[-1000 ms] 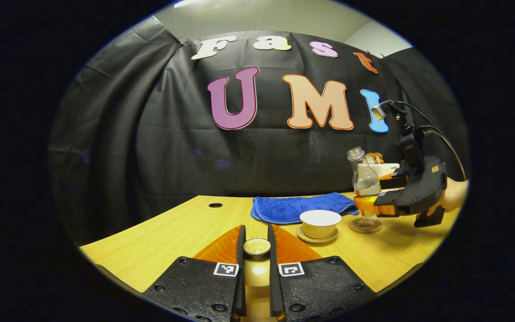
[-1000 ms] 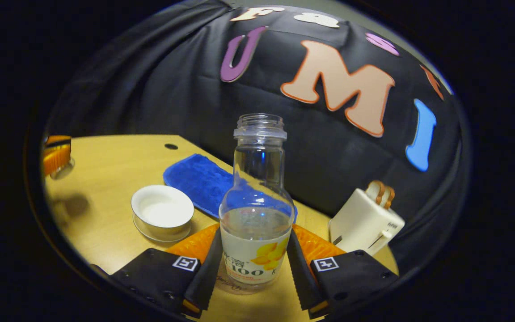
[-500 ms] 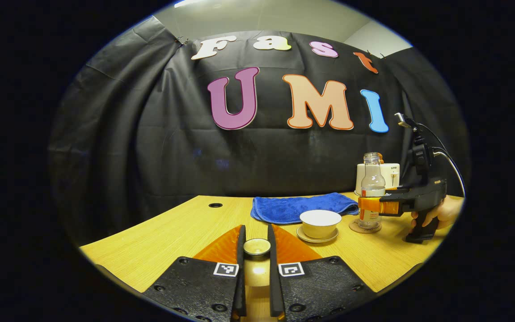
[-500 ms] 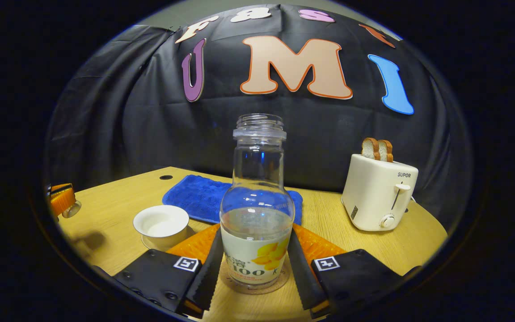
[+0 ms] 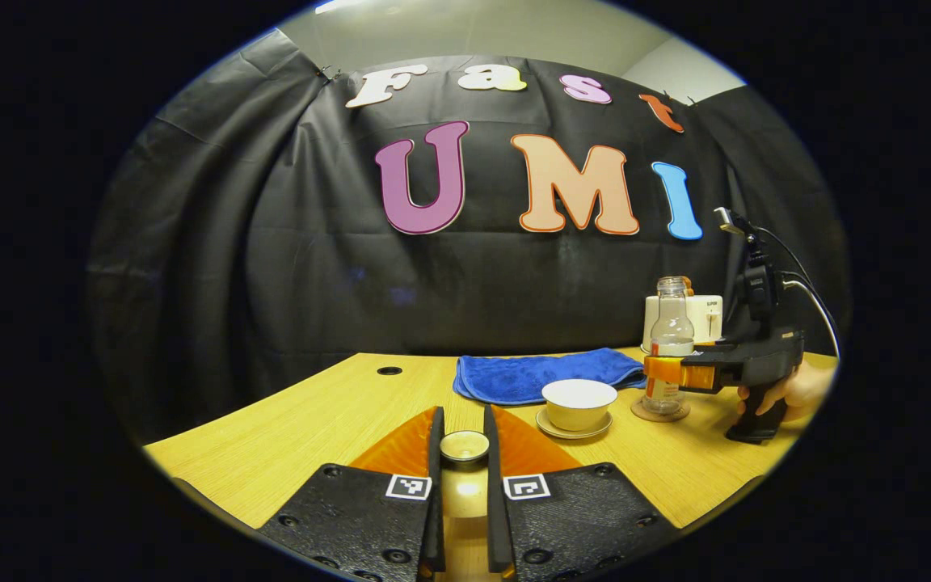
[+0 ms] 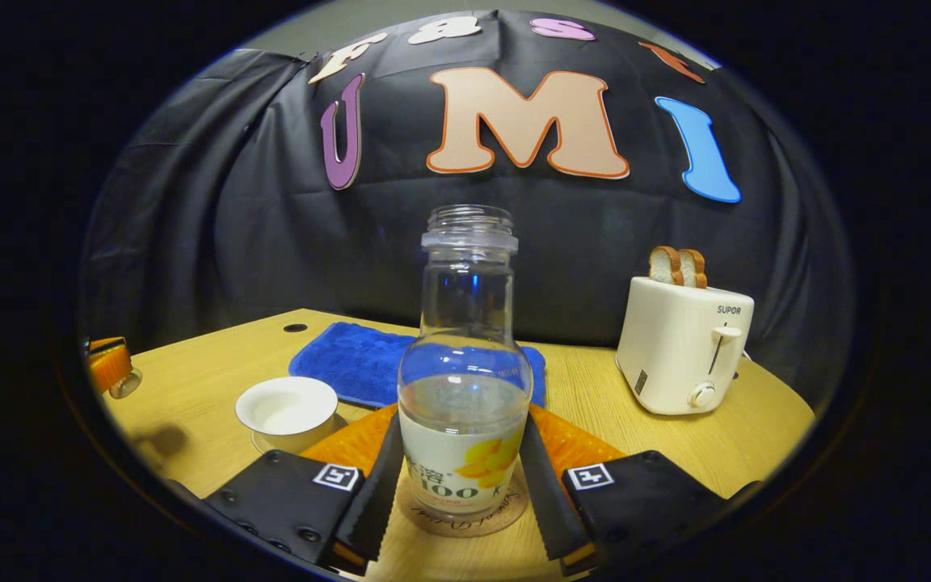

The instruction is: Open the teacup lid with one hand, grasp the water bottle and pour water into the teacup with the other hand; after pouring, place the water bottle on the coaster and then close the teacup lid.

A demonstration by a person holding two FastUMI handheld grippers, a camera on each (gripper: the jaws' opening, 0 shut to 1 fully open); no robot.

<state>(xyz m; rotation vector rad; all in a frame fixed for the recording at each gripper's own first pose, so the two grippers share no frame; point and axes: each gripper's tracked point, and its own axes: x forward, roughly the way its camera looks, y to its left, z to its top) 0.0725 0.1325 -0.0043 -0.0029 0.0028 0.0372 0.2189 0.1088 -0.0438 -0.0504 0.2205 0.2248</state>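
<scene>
Upright, water bottle [image 6: 465, 380] half full, on coaster [image 6: 465, 511].

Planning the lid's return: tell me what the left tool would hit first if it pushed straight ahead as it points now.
The left tool, shut on the lid, points across bare table toward the booth's cloth wall. The blue towel and teacup sit right of that line, so the way looks free, though depth is uncertain.

The water bottle [image 6: 465, 380] — tilted and lifted beside the teacup [image 6: 288, 411] a second ago — has been brought upright and set on the coaster [image 6: 465, 511]. The right gripper [image 6: 461, 485] has been levelled — its fingers are seen parted slightly from the bottle.
</scene>
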